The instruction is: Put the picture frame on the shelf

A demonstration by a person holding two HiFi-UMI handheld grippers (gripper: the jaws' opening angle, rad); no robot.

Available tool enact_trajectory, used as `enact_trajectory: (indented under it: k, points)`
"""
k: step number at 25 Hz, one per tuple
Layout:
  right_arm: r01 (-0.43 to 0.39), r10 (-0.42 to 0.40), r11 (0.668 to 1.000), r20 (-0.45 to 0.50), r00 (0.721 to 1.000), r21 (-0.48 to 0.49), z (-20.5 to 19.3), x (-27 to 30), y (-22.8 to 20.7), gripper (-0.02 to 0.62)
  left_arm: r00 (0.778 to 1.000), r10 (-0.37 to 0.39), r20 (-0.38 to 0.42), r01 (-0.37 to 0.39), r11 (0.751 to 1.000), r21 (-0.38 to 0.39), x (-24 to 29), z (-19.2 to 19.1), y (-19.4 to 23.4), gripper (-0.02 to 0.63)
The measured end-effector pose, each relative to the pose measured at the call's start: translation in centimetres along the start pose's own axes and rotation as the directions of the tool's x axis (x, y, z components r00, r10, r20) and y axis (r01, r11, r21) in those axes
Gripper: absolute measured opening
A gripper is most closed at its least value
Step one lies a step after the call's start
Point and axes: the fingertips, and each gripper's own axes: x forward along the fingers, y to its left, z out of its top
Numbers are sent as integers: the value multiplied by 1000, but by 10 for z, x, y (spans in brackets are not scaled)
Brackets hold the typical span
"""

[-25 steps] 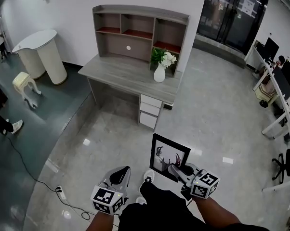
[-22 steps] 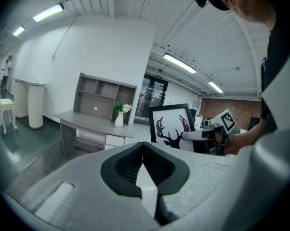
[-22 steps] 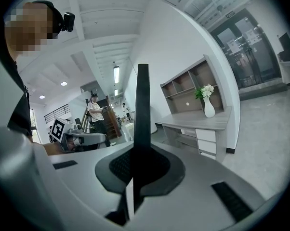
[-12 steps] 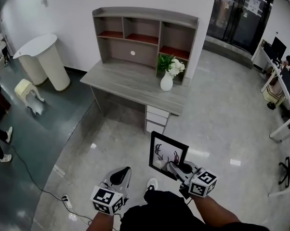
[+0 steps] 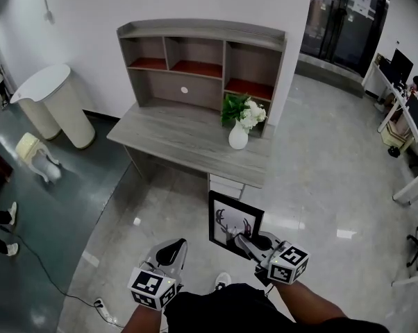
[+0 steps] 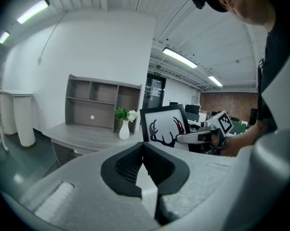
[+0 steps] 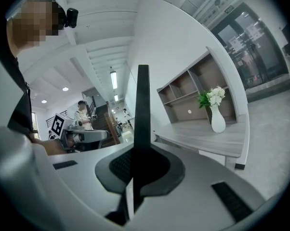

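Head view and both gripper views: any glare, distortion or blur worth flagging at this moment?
Head view: wide-angle bend tilts the shelf unit; bright reflections glare on the glossy floor. Left gripper view: fisheye with black corners, ceiling light strip blown out, picture frame sharp. Right gripper view: same fisheye; the frame, edge-on, is a dark bar; a mosaic patch sits top left.

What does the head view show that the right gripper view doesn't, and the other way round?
Only the head view: the front of the picture frame with its antler print, a white round table and a cable on the floor.

Only the right gripper view: the ceiling lights, and the frame seen edge-on, pinched in the right claw.

Both: the desk, its shelf unit, the white vase of flowers, and the left claw.
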Motion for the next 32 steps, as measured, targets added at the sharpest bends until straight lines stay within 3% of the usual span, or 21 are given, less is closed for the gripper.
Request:
enact_trajectory:
  k: [12, 22, 32]
  points:
    - [50, -49, 997, -19, 999, 52, -2, 32, -37, 22, 999, -28, -43, 28, 1000, -10, 47, 7, 48, 9]
    - [186, -187, 979, 4, 982, 85, 28, 97, -72, 23, 986, -167, -29, 167, 986, 11, 101, 39, 122, 9]
    - [335, -342, 937, 63, 938, 93, 61, 177, -82, 23, 954, -300, -9, 300, 952, 55, 137, 80, 222, 9]
